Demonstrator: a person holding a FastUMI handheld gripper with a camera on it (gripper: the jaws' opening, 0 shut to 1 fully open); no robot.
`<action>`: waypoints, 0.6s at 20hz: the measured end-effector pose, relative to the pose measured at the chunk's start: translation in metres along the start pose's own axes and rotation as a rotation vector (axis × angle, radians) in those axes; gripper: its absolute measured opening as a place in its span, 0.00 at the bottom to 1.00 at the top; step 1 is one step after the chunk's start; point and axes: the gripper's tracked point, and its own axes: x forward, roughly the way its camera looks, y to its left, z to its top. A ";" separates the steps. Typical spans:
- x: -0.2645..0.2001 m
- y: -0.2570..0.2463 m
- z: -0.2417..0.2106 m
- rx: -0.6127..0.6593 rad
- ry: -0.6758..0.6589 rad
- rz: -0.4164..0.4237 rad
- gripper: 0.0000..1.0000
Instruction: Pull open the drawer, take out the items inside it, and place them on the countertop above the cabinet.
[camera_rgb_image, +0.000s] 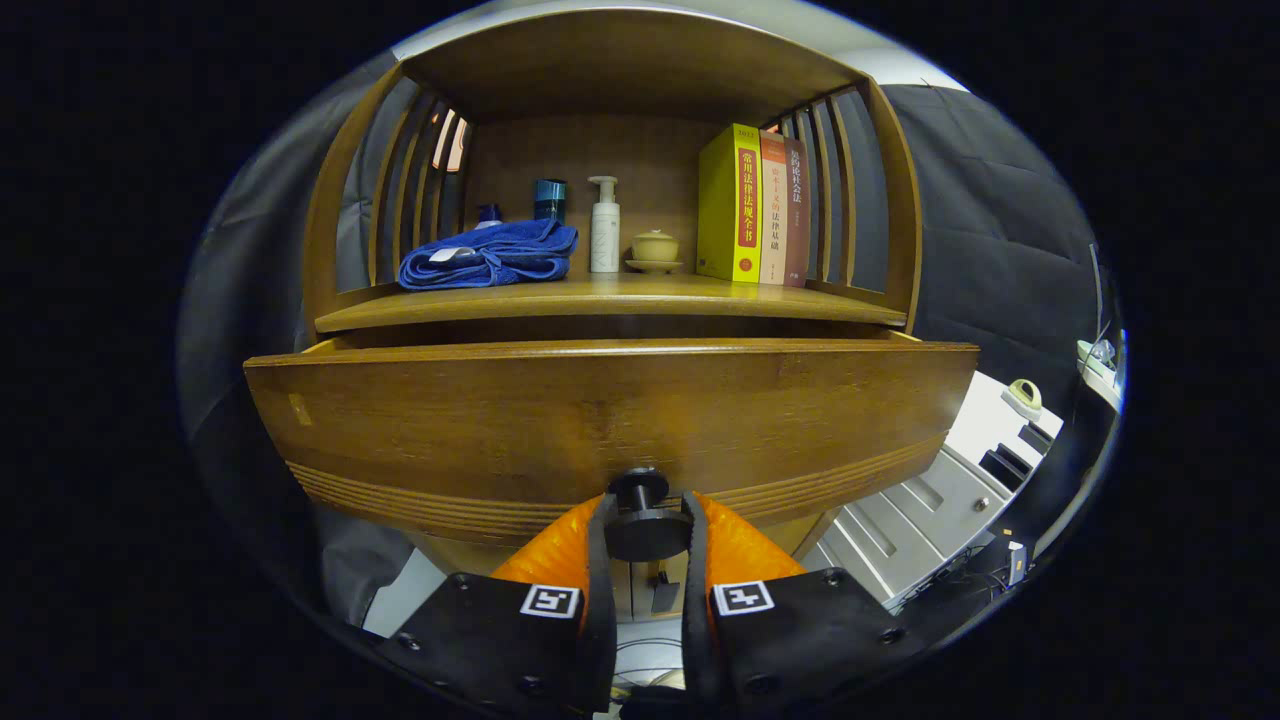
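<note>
On the wooden countertop (600, 300), a folded blue towel (490, 255) is lying far left, yellow and brown books (755, 205) standing right. Nearer, the brown wooden drawer (610, 420) is sitting partly open; the orange-fingered gripper (645, 525) is clamping its round black knob (643, 525). Nothing appears removed yet; contents are hidden.

Orange tongs (645, 520) grip the dark round knob (645, 525) of a wooden drawer (600, 420), pulled partly out. On the tabletop (610, 300) above: folded blue towel (490, 255), white pump bottle (604, 225), small cup (655, 246), three upright books (755, 205).
</note>
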 end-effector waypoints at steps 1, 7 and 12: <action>-0.004 0.000 0.000 0.001 0.003 0.000 0.35; -0.023 0.000 -0.009 -0.010 0.016 0.007 0.35; -0.034 0.000 -0.014 -0.012 0.020 0.012 0.35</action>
